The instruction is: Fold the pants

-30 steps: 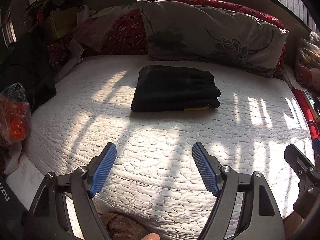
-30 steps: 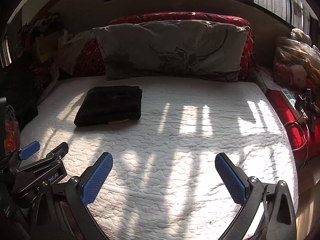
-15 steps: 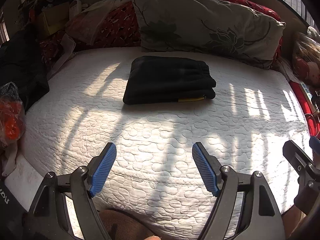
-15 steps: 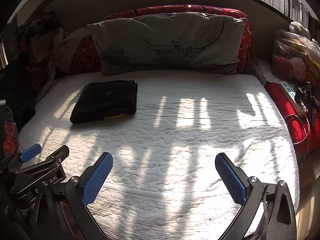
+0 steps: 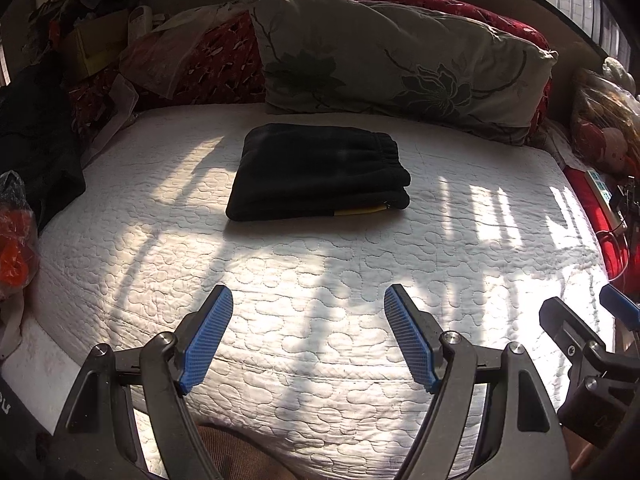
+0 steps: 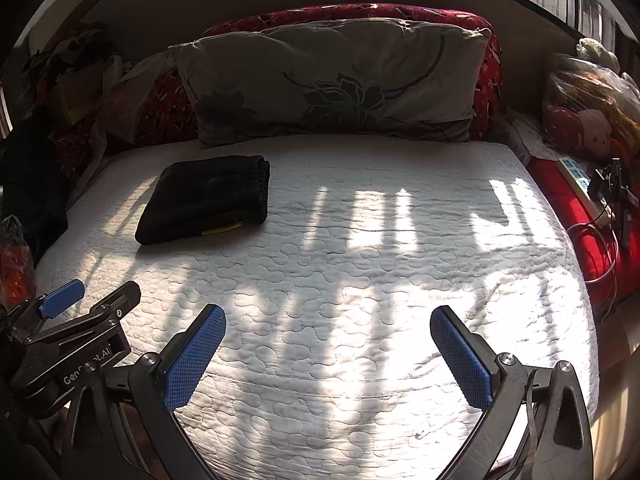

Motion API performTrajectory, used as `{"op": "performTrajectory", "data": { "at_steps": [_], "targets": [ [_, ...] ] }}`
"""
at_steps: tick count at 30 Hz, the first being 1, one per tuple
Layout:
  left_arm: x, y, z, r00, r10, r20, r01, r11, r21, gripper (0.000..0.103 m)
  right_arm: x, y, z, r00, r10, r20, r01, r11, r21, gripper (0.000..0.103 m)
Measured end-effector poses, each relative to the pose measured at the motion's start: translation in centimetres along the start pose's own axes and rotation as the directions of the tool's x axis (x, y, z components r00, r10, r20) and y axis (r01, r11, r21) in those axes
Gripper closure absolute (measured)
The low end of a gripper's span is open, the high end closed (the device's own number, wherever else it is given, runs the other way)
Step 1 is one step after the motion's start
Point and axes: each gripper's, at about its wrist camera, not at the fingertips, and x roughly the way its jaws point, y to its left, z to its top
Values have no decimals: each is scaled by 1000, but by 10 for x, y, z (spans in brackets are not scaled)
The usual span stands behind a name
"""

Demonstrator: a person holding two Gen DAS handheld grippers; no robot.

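Well, pants (image 5: 320,174): lying folded into a compact black bundle on the white quilt (image 5: 320,280), a yellow strip peeking out at the near edge.
Left tongs (image 5: 308,334): hovering low over the quilt's near edge, jaws spread wide, gripping nothing; the pants are sitting well ahead of them.
Right tongs (image 6: 328,356): hanging beside the left pair, jaws gaping wide and empty; the pants are lying ahead and off to their left.
Pillow (image 6: 332,84): leaning just beyond the pants.
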Motion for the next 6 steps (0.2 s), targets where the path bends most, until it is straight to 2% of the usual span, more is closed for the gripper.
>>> {"op": "performTrajectory", "data": {
  "at_steps": [6],
  "targets": [
    [4, -4, 2, 1000, 6, -30, -6, 1000, 13, 25, 2, -4, -1, 1000, -7, -8, 7, 1000, 12, 0]
  ]
}}
